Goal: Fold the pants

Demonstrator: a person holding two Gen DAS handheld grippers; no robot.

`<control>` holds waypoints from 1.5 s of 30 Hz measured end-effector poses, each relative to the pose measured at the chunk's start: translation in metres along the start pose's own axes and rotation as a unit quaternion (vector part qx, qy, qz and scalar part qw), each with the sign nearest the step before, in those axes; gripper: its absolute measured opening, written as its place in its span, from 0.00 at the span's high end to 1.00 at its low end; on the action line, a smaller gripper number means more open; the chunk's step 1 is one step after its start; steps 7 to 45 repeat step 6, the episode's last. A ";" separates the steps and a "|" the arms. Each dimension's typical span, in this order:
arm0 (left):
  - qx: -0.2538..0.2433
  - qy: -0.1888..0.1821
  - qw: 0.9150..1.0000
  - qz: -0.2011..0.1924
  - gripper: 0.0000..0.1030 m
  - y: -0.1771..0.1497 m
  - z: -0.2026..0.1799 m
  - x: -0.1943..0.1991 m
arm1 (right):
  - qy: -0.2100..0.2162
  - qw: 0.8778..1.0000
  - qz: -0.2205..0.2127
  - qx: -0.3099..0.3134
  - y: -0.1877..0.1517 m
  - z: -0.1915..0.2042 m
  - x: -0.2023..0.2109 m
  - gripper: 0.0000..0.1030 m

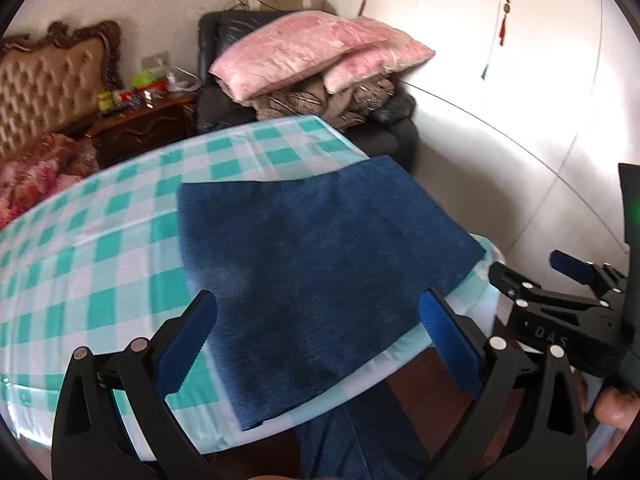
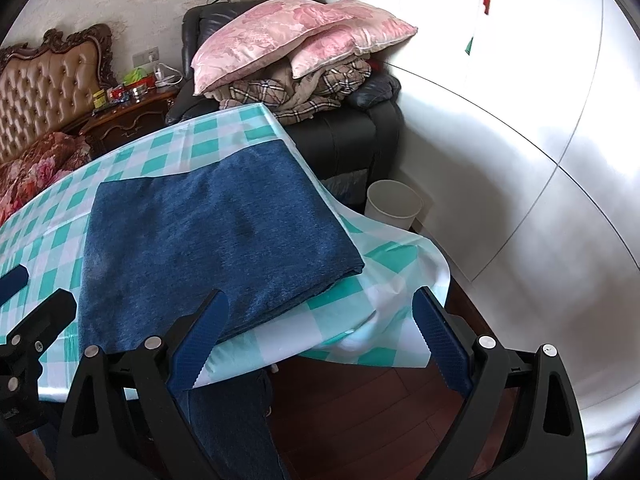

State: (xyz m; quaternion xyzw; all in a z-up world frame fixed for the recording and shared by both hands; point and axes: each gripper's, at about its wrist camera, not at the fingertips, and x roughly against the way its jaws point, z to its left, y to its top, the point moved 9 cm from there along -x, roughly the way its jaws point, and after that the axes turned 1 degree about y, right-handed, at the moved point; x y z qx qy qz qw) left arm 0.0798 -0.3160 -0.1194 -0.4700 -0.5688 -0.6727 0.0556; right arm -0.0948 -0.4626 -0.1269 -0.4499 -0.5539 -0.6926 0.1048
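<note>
Lying folded on the teal-and-white checked tablecloth, the blue pants sit just ahead of both tools, with part of the fabric hanging off the table's near edge down toward the dark wood floor (the hanging part passes below the fingers). The left gripper is spread wide and grips nothing, the cloth showing between its blue pads. The right gripper is likewise wide apart and empty, hovering over the table's near corner. Beyond the pants, pink pillows are stacked on a black armchair, and a white bin stands beside it.
</note>
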 end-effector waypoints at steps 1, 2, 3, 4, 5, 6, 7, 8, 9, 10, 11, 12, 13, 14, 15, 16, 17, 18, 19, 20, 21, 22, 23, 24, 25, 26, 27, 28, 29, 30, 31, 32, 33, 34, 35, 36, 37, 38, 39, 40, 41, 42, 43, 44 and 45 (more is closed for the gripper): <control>0.008 -0.006 1.000 0.007 0.02 -0.001 0.009 0.000 | 0.000 1.000 -0.003 -0.007 0.001 -0.002 -0.001 0.13; 0.025 0.000 1.000 -0.001 0.02 -0.001 0.026 0.005 | 0.002 1.000 -0.009 -0.021 0.003 -0.006 -0.004 0.13; 0.042 0.015 0.999 -0.013 0.02 -0.001 0.045 0.012 | 0.003 0.999 -0.014 -0.032 0.005 -0.009 -0.007 0.13; 0.081 0.051 0.995 -0.037 0.02 -0.004 0.088 0.029 | 0.004 0.999 -0.021 -0.045 0.008 -0.014 -0.011 0.13; 0.116 0.085 0.988 -0.054 0.02 -0.011 0.127 0.045 | 0.002 0.998 -0.025 -0.055 0.010 -0.018 -0.015 0.13; 0.159 0.132 0.976 -0.069 0.02 -0.023 0.173 0.064 | 0.002 0.998 -0.025 -0.055 0.010 -0.018 -0.015 0.13; 0.159 0.132 0.976 -0.069 0.02 -0.023 0.173 0.064 | 0.002 0.998 -0.025 -0.055 0.010 -0.018 -0.015 0.13; 0.159 0.132 0.976 -0.069 0.02 -0.023 0.173 0.064 | 0.002 0.998 -0.025 -0.055 0.010 -0.018 -0.015 0.13; 0.159 0.132 0.976 -0.069 0.02 -0.023 0.173 0.064 | 0.002 0.998 -0.025 -0.055 0.010 -0.018 -0.015 0.13; 0.159 0.132 0.976 -0.069 0.02 -0.023 0.173 0.064 | 0.002 0.998 -0.025 -0.055 0.010 -0.018 -0.015 0.13; 0.159 0.132 0.976 -0.069 0.02 -0.023 0.173 0.064 | 0.002 0.998 -0.025 -0.055 0.010 -0.018 -0.015 0.13; 0.159 0.132 0.976 -0.069 0.02 -0.023 0.173 0.064 | 0.002 0.998 -0.025 -0.055 0.010 -0.018 -0.015 0.13; 0.159 0.132 0.976 -0.069 0.02 -0.023 0.173 0.064 | 0.002 0.998 -0.025 -0.055 0.010 -0.018 -0.015 0.13; 0.159 0.132 0.976 -0.069 0.02 -0.023 0.173 0.064 | 0.002 0.998 -0.025 -0.055 0.010 -0.018 -0.015 0.13; 0.159 0.132 0.976 -0.069 0.02 -0.023 0.173 0.064 | 0.002 0.998 -0.025 -0.055 0.010 -0.018 -0.015 0.13; 0.159 0.132 0.976 -0.069 0.02 -0.023 0.173 0.064 | 0.002 0.998 -0.025 -0.055 0.010 -0.018 -0.015 0.13; 0.159 0.132 0.976 -0.069 0.02 -0.023 0.173 0.064 | 0.002 0.998 -0.025 -0.055 0.010 -0.018 -0.015 0.13; 0.159 0.132 0.976 -0.069 0.02 -0.023 0.173 0.064 | 0.002 0.998 -0.025 -0.055 0.010 -0.018 -0.015 0.13; 0.159 0.132 0.976 -0.069 0.02 -0.023 0.173 0.064 | 0.002 0.998 -0.025 -0.055 0.010 -0.018 -0.015 0.13; 0.159 0.132 0.976 -0.069 0.02 -0.023 0.173 0.064 | 0.002 0.998 -0.025 -0.055 0.010 -0.018 -0.015 0.13; 0.159 0.132 0.976 -0.069 0.02 -0.023 0.173 0.064 | 0.002 0.998 -0.025 -0.055 0.010 -0.018 -0.015 0.13; 0.159 0.132 0.976 -0.069 0.02 -0.023 0.173 0.064 | 0.002 0.998 -0.025 -0.055 0.010 -0.018 -0.015 0.13; 0.159 0.132 0.976 -0.069 0.02 -0.023 0.173 0.064 | 0.002 0.998 -0.025 -0.055 0.010 -0.018 -0.015 0.13; 0.159 0.132 0.976 -0.069 0.02 -0.023 0.173 0.064 | 0.002 0.998 -0.025 -0.055 0.010 -0.018 -0.015 0.13; 0.159 0.132 0.976 -0.069 0.02 -0.023 0.173 0.064 | 0.002 0.998 -0.025 -0.055 0.010 -0.018 -0.015 0.13; 0.159 0.132 0.976 -0.069 0.02 -0.023 0.173 0.064 | 0.002 0.998 -0.025 -0.055 0.010 -0.018 -0.015 0.13; 0.159 0.132 0.976 -0.069 0.02 -0.023 0.173 0.064 | 0.002 0.998 -0.025 -0.055 0.010 -0.018 -0.015 0.13; 0.159 0.132 0.976 -0.069 0.02 -0.023 0.173 0.064 | 0.002 0.998 -0.025 -0.055 0.010 -0.018 -0.015 0.13; 0.159 0.132 0.976 -0.069 0.02 -0.023 0.173 0.064 | 0.002 0.998 -0.025 -0.055 0.010 -0.018 -0.015 0.13; 0.159 0.132 0.976 -0.069 0.02 -0.023 0.173 0.064 | 0.002 0.998 -0.025 -0.055 0.010 -0.018 -0.015 0.13; 0.159 0.132 0.976 -0.069 0.02 -0.023 0.173 0.064 | 0.002 0.998 -0.025 -0.055 0.010 -0.018 -0.015 0.13; 0.159 0.132 0.976 -0.069 0.02 -0.023 0.173 0.064 | 0.002 0.998 -0.025 -0.055 0.010 -0.018 -0.015 0.13; 0.159 0.132 0.976 -0.069 0.02 -0.023 0.173 0.064 | 0.002 0.998 -0.025 -0.055 0.010 -0.018 -0.015 0.13; 0.159 0.132 0.976 -0.069 0.02 -0.023 0.173 0.064 | 0.002 0.998 -0.025 -0.055 0.010 -0.018 -0.015 0.13; 0.159 0.132 0.976 -0.069 0.02 -0.023 0.173 0.064 | 0.002 0.998 -0.025 -0.055 0.010 -0.018 -0.015 0.13; 0.159 0.132 0.976 -0.069 0.02 -0.023 0.173 0.064 | 0.002 0.998 -0.025 -0.055 0.010 -0.018 -0.015 0.13; 0.159 0.132 0.976 -0.069 0.02 -0.023 0.173 0.064 | 0.002 0.998 -0.025 -0.055 0.010 -0.018 -0.015 0.13; 0.159 0.132 0.976 -0.069 0.02 -0.023 0.173 0.064 | 0.002 0.998 -0.025 -0.055 0.010 -0.018 -0.015 0.13; 0.159 0.132 0.976 -0.069 0.02 -0.023 0.173 0.064 | 0.002 0.998 -0.025 -0.055 0.010 -0.018 -0.015 0.13; 0.159 0.132 0.976 -0.069 0.02 -0.023 0.173 0.064 | 0.002 0.998 -0.025 -0.055 0.010 -0.018 -0.015 0.13; 0.159 0.132 0.976 -0.069 0.02 -0.023 0.173 0.064 | 0.002 0.998 -0.025 -0.055 0.010 -0.018 -0.015 0.13; 0.159 0.132 0.976 -0.069 0.02 -0.023 0.173 0.064 | 0.002 0.998 -0.025 -0.055 0.010 -0.018 -0.015 0.13; 0.159 0.132 0.976 -0.069 0.02 -0.023 0.173 0.064 | 0.002 0.998 -0.025 -0.055 0.010 -0.018 -0.015 0.13; 0.159 0.132 0.976 -0.069 0.02 -0.023 0.173 0.064 | 0.002 0.998 -0.025 -0.055 0.010 -0.018 -0.015 0.13; 0.159 0.132 0.976 -0.069 0.02 -0.023 0.173 0.064 | 0.002 0.998 -0.025 -0.055 0.010 -0.018 -0.015 0.13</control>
